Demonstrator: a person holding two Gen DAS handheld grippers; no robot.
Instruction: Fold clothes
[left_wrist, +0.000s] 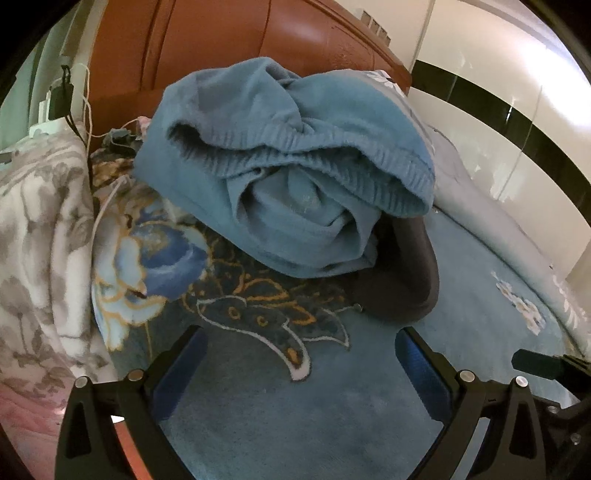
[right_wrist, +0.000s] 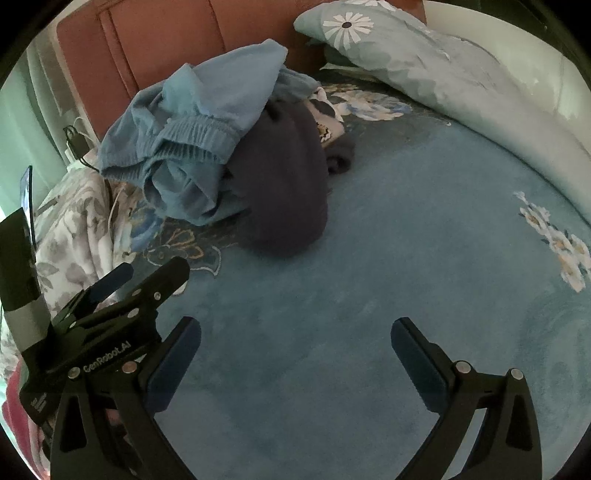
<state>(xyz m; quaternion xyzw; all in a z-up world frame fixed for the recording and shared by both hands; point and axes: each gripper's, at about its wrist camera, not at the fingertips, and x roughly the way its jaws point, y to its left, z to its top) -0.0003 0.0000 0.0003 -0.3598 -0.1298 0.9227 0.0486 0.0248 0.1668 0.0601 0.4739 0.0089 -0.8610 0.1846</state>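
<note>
Nearest to us, both tools hang empty over the teal plush bed cover (right_wrist: 332, 295): the left tool (left_wrist: 301, 354) and the right tool (right_wrist: 295, 343) each stand with jaws spread wide, gripping nothing. Farther off, left of centre, lies the heap we must fold: a crumpled blue knitted garment with a ribbed hem (left_wrist: 288, 158) draped over a dark navy soft garment (right_wrist: 284, 184), both resting on the bed in front of the brown padded headboard (left_wrist: 221, 44). We judge the blue knit to be light, limp and stretchy, likely to sag and cling to the dark piece beneath. Its ribbed hem (right_wrist: 192, 144), thicker and facing us, looks the firmest place to pinch, one tool at each end. To the far right rests a pale floral quilt (right_wrist: 424, 62).
</note>
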